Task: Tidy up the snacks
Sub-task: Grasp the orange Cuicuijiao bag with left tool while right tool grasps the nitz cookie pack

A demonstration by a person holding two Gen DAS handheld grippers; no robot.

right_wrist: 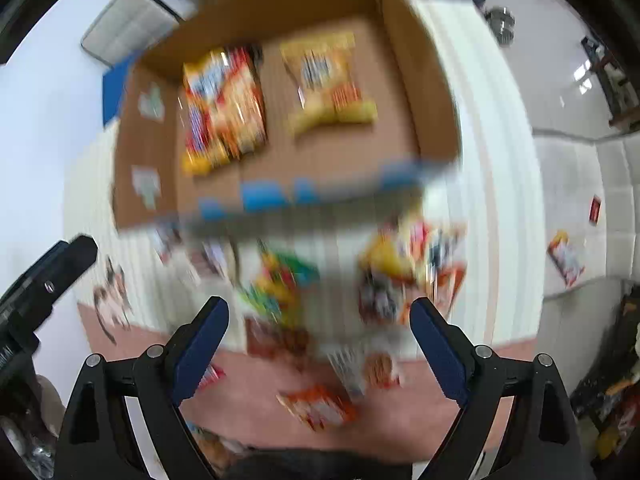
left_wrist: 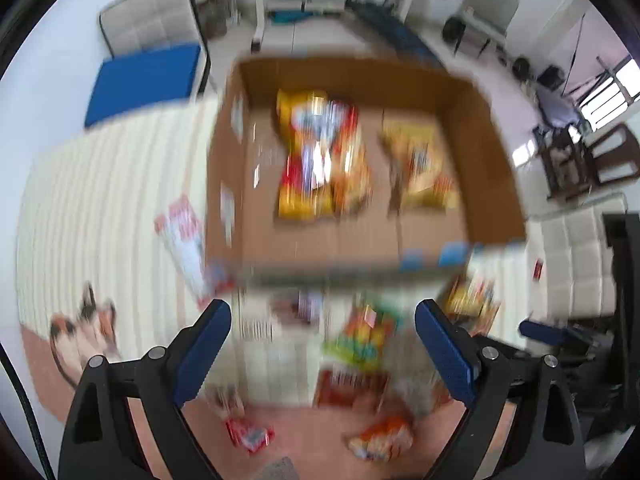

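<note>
- Cardboard box [left_wrist: 360, 236] sits open on the striped mat [left_wrist: 120, 200], a few snack bags [left_wrist: 320, 152] already laid flat inside in a row, presumably sorted there.
- Loose snack packets [right_wrist: 312, 404] lie scattered on the mat in front of the box, still to be sorted.
- Left gripper [left_wrist: 322, 344] and right gripper [right_wrist: 320, 340] both hang spread wide and empty above the scatter, seemingly ready to pick.

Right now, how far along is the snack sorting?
Early. Done: a few packets lie in the box, one yellow bag apart from them. In hand: nothing; left hand-held gripper and right hand-held gripper are both open. Left: many loose snacks on the mat.
</note>
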